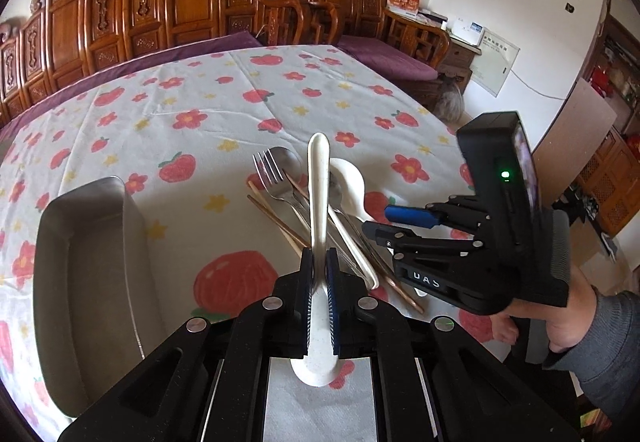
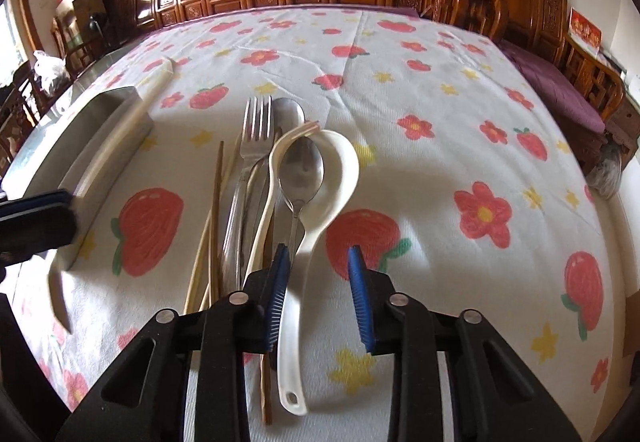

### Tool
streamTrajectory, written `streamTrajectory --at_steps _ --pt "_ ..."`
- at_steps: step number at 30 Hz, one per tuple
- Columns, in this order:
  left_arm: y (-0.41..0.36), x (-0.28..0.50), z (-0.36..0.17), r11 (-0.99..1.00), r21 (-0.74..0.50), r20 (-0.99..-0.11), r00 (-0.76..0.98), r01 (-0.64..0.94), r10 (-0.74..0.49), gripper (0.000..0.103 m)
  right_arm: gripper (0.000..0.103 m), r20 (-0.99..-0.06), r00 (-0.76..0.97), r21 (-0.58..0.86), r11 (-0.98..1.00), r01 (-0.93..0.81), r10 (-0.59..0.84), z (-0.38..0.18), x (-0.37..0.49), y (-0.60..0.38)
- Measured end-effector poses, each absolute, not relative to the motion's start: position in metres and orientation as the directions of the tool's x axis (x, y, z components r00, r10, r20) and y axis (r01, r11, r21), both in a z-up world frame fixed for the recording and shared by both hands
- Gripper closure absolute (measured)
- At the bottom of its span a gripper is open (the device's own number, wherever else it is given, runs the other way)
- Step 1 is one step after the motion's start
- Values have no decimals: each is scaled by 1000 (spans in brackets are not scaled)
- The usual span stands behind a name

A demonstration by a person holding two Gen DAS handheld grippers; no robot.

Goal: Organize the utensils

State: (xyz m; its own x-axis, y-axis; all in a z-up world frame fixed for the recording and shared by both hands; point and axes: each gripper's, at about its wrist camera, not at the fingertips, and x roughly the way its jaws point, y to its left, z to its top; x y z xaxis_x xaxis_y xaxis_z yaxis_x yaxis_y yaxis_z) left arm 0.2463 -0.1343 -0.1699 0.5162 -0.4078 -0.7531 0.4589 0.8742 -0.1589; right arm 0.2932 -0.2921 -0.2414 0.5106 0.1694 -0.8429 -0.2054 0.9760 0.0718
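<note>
My left gripper (image 1: 319,284) is shut on a white ceramic spoon (image 1: 319,202) and holds it above the table, handle pointing away. Beyond it lies a pile of utensils: a steel fork (image 1: 276,182), a steel spoon (image 1: 338,198), wooden chopsticks (image 1: 276,220) and a second white ceramic spoon (image 1: 350,182). My right gripper (image 2: 320,294) is open, its pads either side of the handle of that white ceramic spoon (image 2: 316,194). The steel spoon (image 2: 300,170), fork (image 2: 252,146) and chopsticks (image 2: 214,222) lie beside it. The right gripper also shows in the left wrist view (image 1: 394,224).
A rectangular steel tray (image 1: 84,282) stands on the left of the flowered tablecloth (image 1: 200,110); it also shows in the right wrist view (image 2: 80,146). Carved wooden chairs (image 1: 180,2) line the table's far side. The left gripper's finger (image 2: 36,222) shows at the left edge.
</note>
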Motion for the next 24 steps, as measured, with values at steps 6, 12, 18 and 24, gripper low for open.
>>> streamTrajectory --at_steps 6,12,18,24 --pt "-127 246 -165 876 -167 -748 521 453 -412 97 93 -850 497 89 977 -193 175 -247 297 -294" --pt "-118 246 -159 887 -159 -740 543 433 -398 97 98 -830 551 -5 987 -159 85 -232 293 -301" --pt "-108 246 -150 899 -152 -735 561 410 -380 97 98 -804 592 -39 989 -142 54 -213 291 -310" --pt "-92 247 -136 914 -144 -727 586 381 -358 97 98 -769 628 2 984 -179 115 -187 279 -299"
